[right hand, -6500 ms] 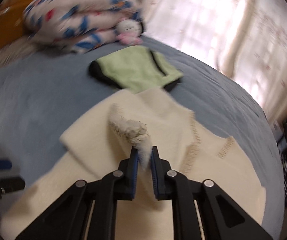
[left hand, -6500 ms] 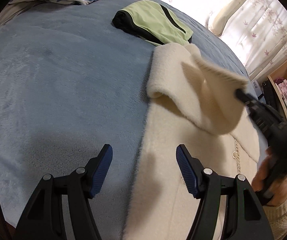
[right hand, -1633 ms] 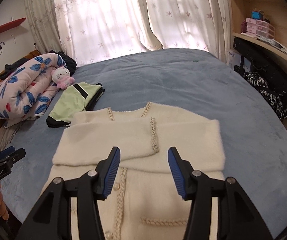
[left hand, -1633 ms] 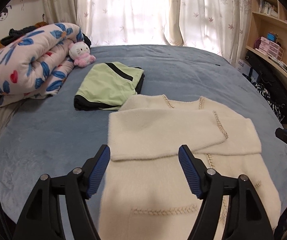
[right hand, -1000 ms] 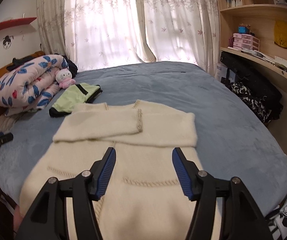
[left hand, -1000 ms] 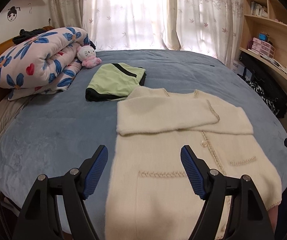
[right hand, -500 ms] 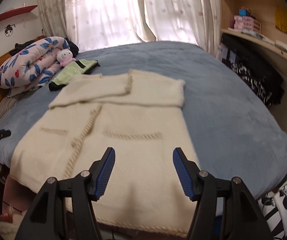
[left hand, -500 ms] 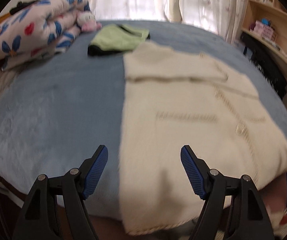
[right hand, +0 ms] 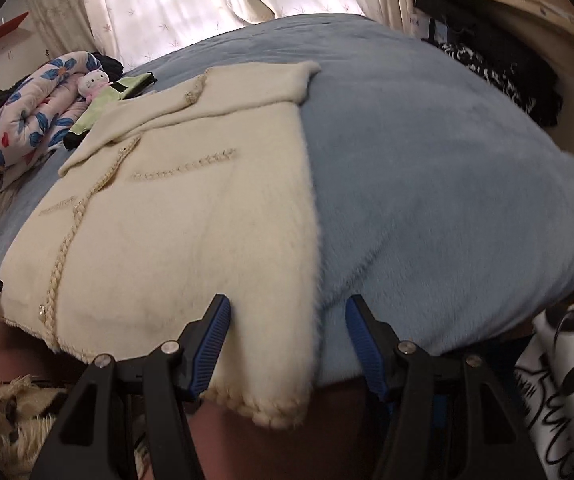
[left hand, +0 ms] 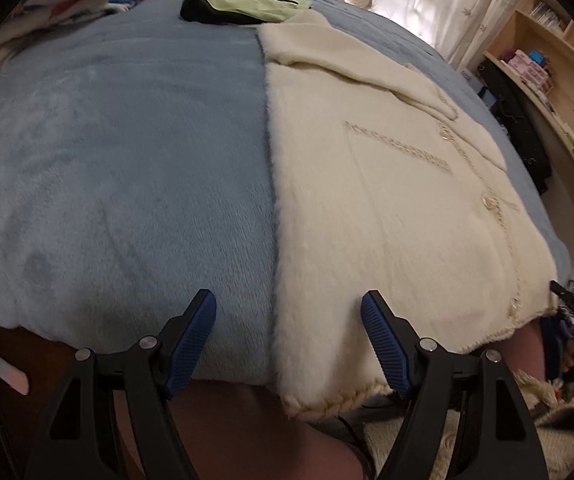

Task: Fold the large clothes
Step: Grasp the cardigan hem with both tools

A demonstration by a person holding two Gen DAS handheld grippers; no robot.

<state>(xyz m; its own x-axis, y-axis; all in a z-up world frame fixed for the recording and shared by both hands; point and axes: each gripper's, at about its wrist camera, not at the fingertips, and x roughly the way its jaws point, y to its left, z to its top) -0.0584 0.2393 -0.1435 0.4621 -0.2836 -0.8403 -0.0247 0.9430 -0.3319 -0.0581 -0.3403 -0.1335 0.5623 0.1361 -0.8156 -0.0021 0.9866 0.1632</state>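
Note:
A cream fuzzy cardigan [left hand: 387, 184] [right hand: 191, 232] lies flat on the blue bed cover [left hand: 119, 152] [right hand: 427, 168], sleeves folded across its chest, its braided hem hanging over the near bed edge. My left gripper [left hand: 289, 344] hovers open just above the hem's left corner [left hand: 307, 400]; the cardigan's left edge runs up between its fingers. My right gripper [right hand: 287, 344] is open over the hem's right corner [right hand: 279, 404], which sits between its blue pads [right hand: 211, 344] without being pinched.
A folded green and black garment [left hand: 243, 4] [right hand: 107, 104] lies beyond the collar. A flowered quilt [right hand: 27, 116] and a small plush toy [right hand: 93, 82] sit at the head end. Shelves [left hand: 551, 92] and dark bags [right hand: 503, 72] stand along the right. The person's legs press against the bed's near edge.
Both grippers have dropped and tilted downward, coming from a high view over the whole bed to just above the cardigan's near hem corners. Their jaws kept the same width.

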